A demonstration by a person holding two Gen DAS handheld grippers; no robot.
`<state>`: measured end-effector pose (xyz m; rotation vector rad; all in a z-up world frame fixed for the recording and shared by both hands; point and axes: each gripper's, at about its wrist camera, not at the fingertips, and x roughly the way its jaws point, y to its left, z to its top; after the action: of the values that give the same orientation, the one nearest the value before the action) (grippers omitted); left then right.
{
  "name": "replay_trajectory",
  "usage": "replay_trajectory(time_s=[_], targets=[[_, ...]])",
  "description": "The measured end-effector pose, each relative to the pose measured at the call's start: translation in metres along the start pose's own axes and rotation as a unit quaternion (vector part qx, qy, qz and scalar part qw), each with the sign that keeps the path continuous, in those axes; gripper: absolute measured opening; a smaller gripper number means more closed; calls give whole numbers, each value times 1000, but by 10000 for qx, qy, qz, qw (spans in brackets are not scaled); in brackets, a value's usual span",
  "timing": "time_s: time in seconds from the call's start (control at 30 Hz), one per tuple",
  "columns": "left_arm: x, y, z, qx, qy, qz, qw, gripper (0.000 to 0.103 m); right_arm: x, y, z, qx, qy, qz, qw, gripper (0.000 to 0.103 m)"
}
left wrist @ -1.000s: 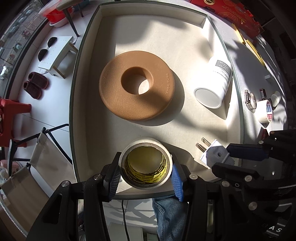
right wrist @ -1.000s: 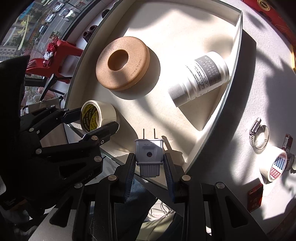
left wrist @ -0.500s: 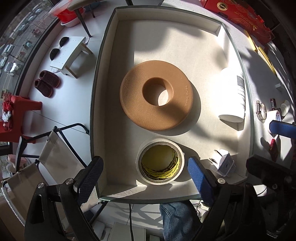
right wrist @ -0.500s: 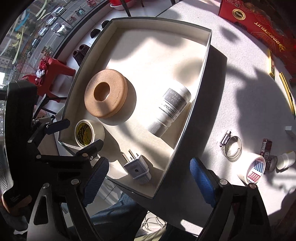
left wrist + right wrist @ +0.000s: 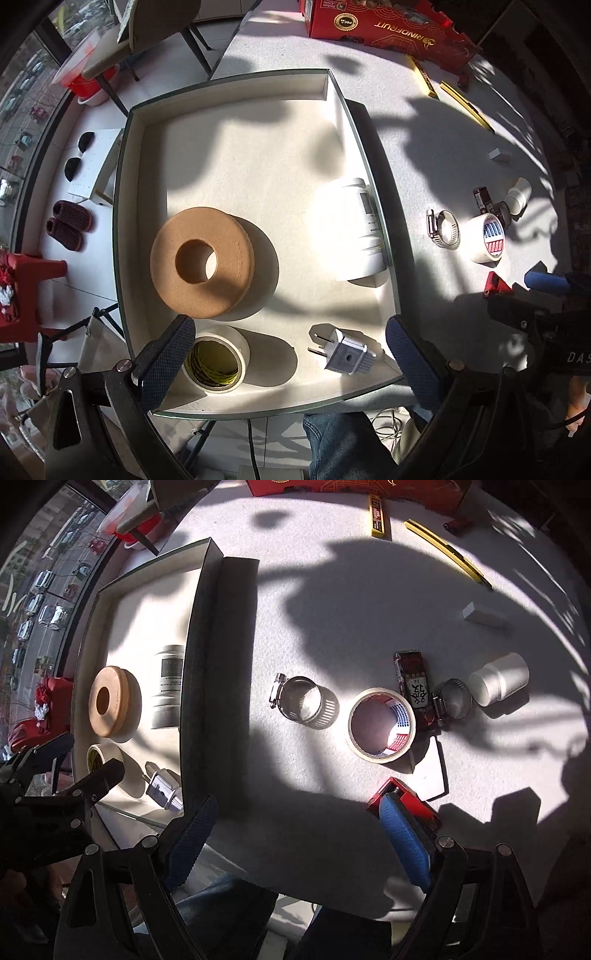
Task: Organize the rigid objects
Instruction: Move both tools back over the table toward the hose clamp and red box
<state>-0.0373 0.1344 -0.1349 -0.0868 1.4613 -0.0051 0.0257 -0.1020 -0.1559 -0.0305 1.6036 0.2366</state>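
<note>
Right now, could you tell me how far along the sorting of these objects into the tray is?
Done: the shallow white tray holds a brown cork ring, a white plastic bottle, a yellow-cored tape roll and a grey plug adapter. In hand: nothing; the left gripper, still opening, and the right gripper are empty. Left: the metal hose clamp, the white tape roll and the small white jar.

The tray (image 5: pixel 236 155) is cream inside with a dark green rim; the foam ring (image 5: pixel 203 262) is tan; the tape roll (image 5: pixel 218 360) beside it is off-white outside, yellow with black print inside; the plug adapter (image 5: pixel 347 356) is grey; the bottle (image 5: pixel 354 229) is white; the second tape roll (image 5: pixel 382 725) shows red and blue markings, perhaps a logo; the gripper pads (image 5: pixel 402 834) are blue, cross-hatched.
</note>
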Motion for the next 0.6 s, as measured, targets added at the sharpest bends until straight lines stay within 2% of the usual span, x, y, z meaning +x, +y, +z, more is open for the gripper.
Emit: replay_trajectory(time_s=[0.27, 0.43, 0.6], targets=[[-3, -82, 28, 965, -68, -232, 9950, 103, 7, -79, -19, 1064, 217, -11, 9941, 90], [20, -130, 48, 1431, -90, 21, 9897, 103, 7, -105, -30, 1330, 222, 46, 9909, 90], [55, -153, 61, 1639, 110, 309, 9859, 103, 5, -129, -40, 1501, 190, 158, 9884, 90]])
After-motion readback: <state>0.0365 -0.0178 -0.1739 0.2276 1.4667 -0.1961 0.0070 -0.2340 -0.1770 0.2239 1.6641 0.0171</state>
